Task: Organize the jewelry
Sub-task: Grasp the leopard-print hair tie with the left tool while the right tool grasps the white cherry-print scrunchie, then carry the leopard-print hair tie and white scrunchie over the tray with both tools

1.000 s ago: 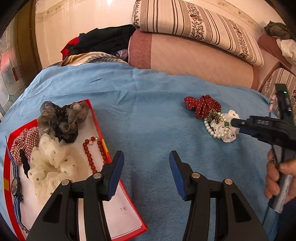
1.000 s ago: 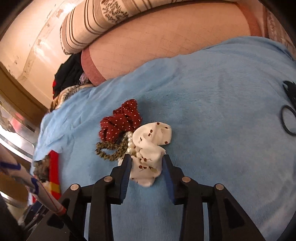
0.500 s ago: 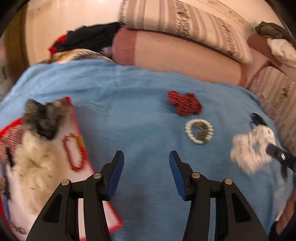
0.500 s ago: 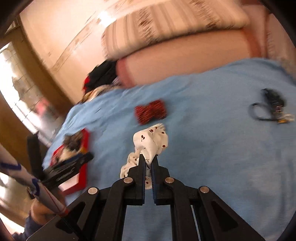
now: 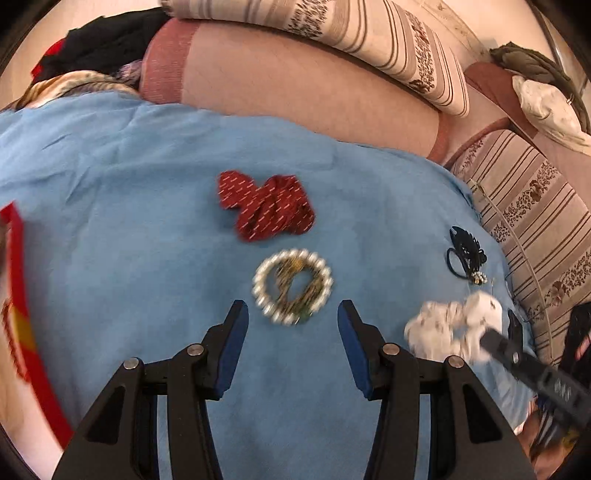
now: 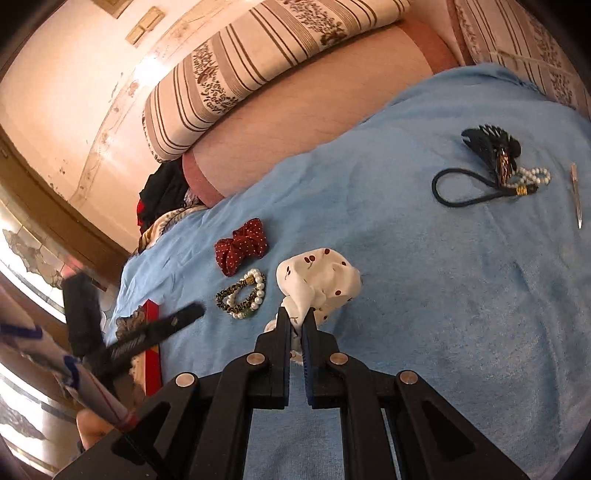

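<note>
My right gripper (image 6: 298,317) is shut on a white cherry-print scrunchie (image 6: 317,282) and holds it above the blue blanket; the scrunchie also shows in the left wrist view (image 5: 448,326). My left gripper (image 5: 293,325) is open and empty, just short of a pearl bracelet (image 5: 291,286) with a leopard-print band inside it. The bracelet also shows in the right wrist view (image 6: 242,295). A red dotted scrunchie (image 5: 266,208) lies beyond it, also in the right wrist view (image 6: 242,245). The red tray (image 5: 16,280) is at the far left edge.
A black hair tie with a dark clip and small pearls (image 6: 491,166) lies at the far right of the blanket, beside a thin metal pin (image 6: 576,195). Striped pillows (image 5: 332,22) and a pink bolster (image 5: 295,88) line the back. Dark clothes (image 5: 99,40) are piled back left.
My right gripper closed on the white scrunchie and lifted it off the bracelet, drawing right. My left gripper swung right from the tray toward the pearl bracelet.
</note>
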